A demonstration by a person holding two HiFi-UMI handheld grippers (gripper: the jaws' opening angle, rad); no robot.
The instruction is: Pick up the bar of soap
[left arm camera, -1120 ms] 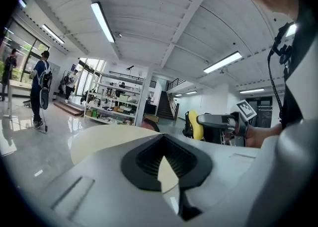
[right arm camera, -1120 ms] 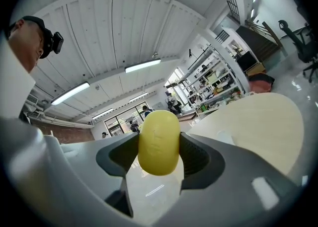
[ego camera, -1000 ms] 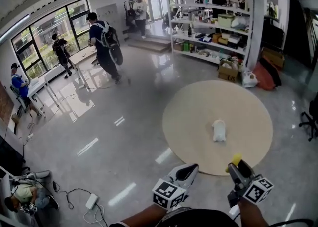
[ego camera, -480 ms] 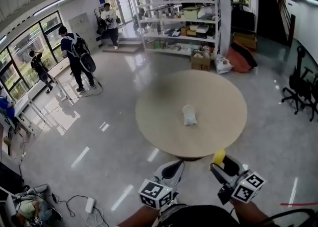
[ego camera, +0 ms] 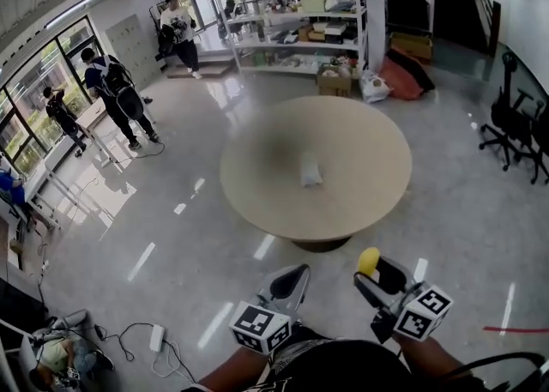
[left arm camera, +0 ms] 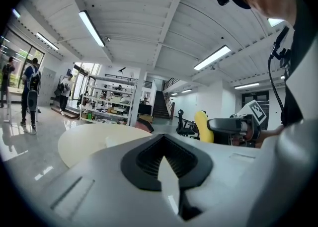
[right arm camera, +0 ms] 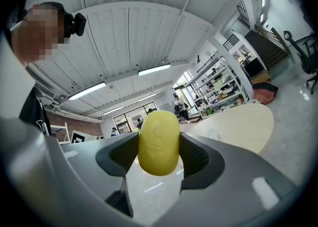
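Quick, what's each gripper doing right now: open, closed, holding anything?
Left gripper: closed, empty.
Right gripper: closed on the yellow bar of soap.

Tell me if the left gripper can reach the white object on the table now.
Probably not: left gripper hangs over floor, short of the table; the white object lies mid-table. Nothing blocks it.

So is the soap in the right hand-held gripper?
In: right hand-held gripper is shut on the yellow bar of soap, jaws against both sides.
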